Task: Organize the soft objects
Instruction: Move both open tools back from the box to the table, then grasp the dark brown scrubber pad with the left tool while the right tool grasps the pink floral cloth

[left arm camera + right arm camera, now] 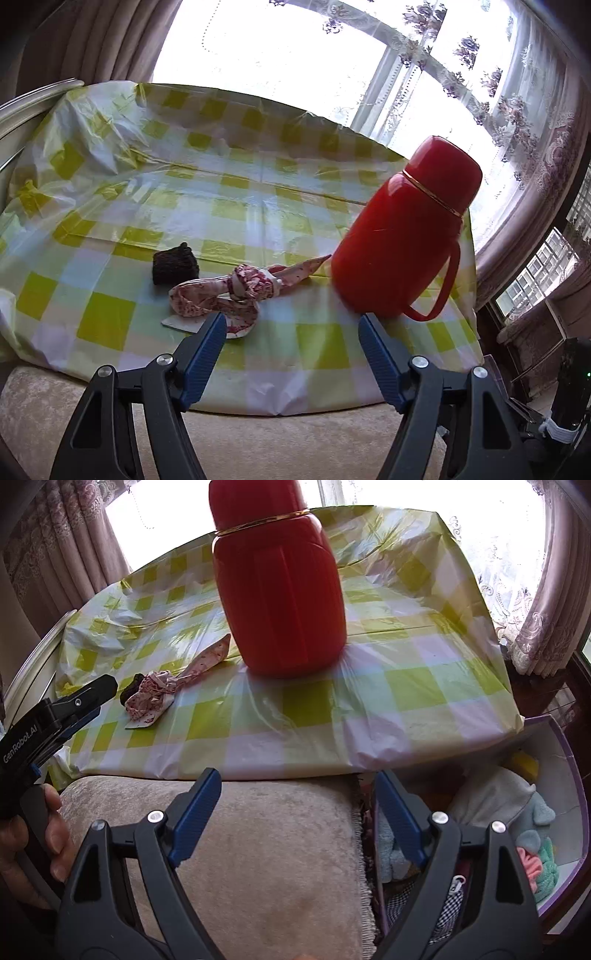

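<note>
Bright curtained windows are seen behind a desk point(258, 206) covered with a yellow-checked plastic cloth. A red thermos point(402, 232) is stood near the front edge, just beside a knotted floral scarf point(236, 291) and a dark knitted piece point(175, 267), which lie touching. Both the left tongs point(291, 321) and right tongs point(297, 777) are held spread and empty. Plush items are partly hidden in a box point(576, 775) beside the desk, cut off by the right tongs.

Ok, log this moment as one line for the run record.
left gripper: open, empty | right gripper: open, empty | floral scarf and dark knit piece: on checked cloth beside red flask | box: holds soft items
</note>
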`<action>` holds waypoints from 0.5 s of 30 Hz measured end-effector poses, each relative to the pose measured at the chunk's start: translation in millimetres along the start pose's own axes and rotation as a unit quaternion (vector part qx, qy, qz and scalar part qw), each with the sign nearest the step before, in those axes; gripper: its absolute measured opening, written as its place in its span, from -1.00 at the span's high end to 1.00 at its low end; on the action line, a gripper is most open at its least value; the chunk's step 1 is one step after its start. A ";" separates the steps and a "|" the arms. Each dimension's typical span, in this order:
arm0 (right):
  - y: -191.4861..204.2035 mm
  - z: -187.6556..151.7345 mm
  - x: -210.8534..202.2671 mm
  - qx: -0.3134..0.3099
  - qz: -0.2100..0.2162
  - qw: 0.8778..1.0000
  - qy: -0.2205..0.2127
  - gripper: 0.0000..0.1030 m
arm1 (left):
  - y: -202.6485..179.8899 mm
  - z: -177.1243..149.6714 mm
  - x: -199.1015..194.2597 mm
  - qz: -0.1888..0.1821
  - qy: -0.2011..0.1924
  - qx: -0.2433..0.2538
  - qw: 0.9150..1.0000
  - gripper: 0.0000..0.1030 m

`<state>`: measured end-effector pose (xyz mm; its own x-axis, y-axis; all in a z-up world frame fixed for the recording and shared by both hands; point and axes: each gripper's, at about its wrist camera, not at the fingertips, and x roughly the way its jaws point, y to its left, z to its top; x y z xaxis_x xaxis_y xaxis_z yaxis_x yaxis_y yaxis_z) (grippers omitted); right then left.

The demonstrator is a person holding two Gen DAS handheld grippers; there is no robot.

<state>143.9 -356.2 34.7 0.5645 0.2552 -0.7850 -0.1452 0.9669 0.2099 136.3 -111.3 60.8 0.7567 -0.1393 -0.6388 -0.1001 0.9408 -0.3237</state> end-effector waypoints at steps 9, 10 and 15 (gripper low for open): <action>52.1 12.6 22.2 -0.041 0.024 0.999 -0.002 -0.69 | 73.4 23.6 6.9 0.069 0.013 -0.077 0.995 -0.45; 56.7 14.8 25.4 -0.044 0.024 0.999 0.000 -0.69 | 78.6 26.8 11.3 0.072 0.020 -0.082 0.994 -0.43; 79.8 21.4 38.3 -0.063 0.027 0.998 0.003 -0.69 | 94.0 38.3 37.9 0.073 0.060 -0.101 0.990 -0.36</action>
<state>171.3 -269.4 33.9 0.5490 0.3058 -0.7779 -0.2754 0.9449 0.1771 180.3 -16.3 32.9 0.6440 -0.0522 -0.7632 -0.3397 0.8744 -0.3465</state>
